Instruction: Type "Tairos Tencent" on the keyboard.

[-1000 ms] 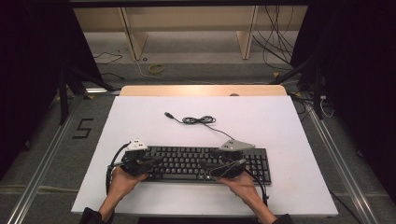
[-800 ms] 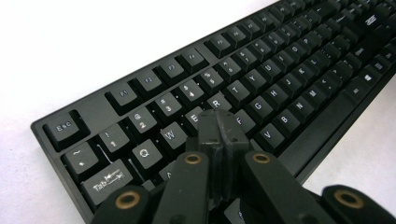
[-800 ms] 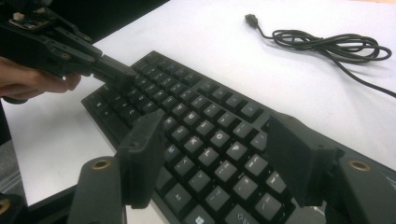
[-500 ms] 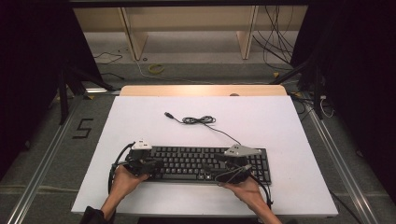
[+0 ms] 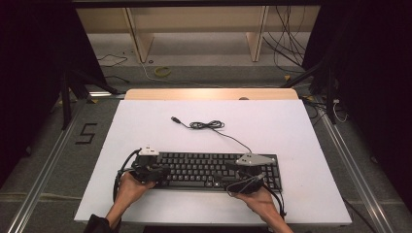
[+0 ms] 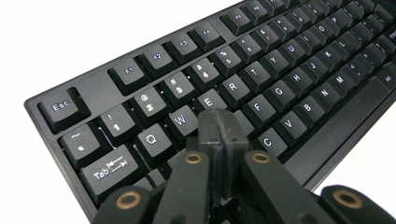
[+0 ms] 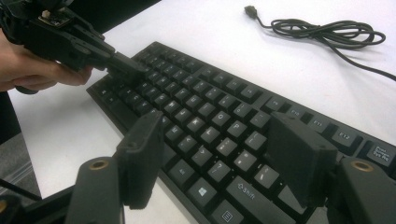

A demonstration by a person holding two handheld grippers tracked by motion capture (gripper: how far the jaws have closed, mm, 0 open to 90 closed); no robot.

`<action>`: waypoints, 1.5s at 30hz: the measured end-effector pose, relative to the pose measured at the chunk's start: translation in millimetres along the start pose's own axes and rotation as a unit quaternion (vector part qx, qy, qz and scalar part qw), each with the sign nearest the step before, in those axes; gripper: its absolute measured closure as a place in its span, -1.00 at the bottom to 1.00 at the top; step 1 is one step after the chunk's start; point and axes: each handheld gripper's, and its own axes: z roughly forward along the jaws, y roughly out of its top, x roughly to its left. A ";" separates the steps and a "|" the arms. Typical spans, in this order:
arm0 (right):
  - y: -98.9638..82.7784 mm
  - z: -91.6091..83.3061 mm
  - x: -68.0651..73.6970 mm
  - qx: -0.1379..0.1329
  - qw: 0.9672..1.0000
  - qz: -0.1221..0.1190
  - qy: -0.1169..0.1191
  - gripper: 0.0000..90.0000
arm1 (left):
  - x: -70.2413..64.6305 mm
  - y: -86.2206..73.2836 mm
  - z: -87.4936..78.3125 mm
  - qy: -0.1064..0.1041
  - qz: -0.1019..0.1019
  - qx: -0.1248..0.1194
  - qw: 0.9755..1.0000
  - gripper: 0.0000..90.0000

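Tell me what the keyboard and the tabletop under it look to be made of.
Black full-size keyboard: looks like matte moulded plastic, with dull sheen on its keycaps and printed white legends. White rectangular tabletop: smooth, evenly matt, seamless; probably laminate or painted board, though the look leaves that open.

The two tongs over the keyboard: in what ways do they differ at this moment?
The left tongs have their jaws pressed together with nothing between them; the right tongs stand with jaws wide apart. The left tongs' tip is at the letter keys near the keyboard's Esc end; the right tongs sit over the opposite end, near Shift. Both are black, hand-held, and over the same keyboard.
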 end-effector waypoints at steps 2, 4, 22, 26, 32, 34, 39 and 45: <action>-0.5 -0.7 0.0 0.000 1.000 0.000 -0.001 -0.17 | -0.4 0.1 -0.3 0.000 -0.002 -0.003 1.000 0.99; -0.6 -1.1 0.0 0.000 1.000 0.000 -0.001 -0.17 | -0.4 0.4 -2.2 0.002 -0.003 -0.008 1.000 0.99; -0.4 0.8 0.0 0.001 1.000 0.003 0.001 -0.19 | 3.4 0.4 -19.0 -0.030 -0.033 -0.067 0.997 0.45; 0.5 1.9 1.3 0.001 1.000 0.001 0.003 -0.19 | 2.7 -0.2 -23.0 -0.036 -0.040 -0.081 0.995 0.24; 1.7 4.3 3.3 0.001 1.000 -0.002 0.007 -0.19 | 2.5 -1.1 -27.6 -0.040 -0.044 -0.099 0.993 0.00; 2.3 4.9 4.0 0.001 1.000 -0.001 0.008 -0.19 | 2.0 -1.8 -28.4 -0.039 -0.044 -0.106 0.993 -0.05; 3.7 7.7 6.0 0.003 1.000 -0.001 0.011 -0.19 | 2.2 -2.4 -31.6 -0.039 -0.046 -0.118 0.991 -0.14; 5.9 12.9 10.2 0.006 1.000 -0.004 0.017 -0.19 | 2.6 -3.8 -35.5 -0.041 -0.048 -0.132 0.989 -0.21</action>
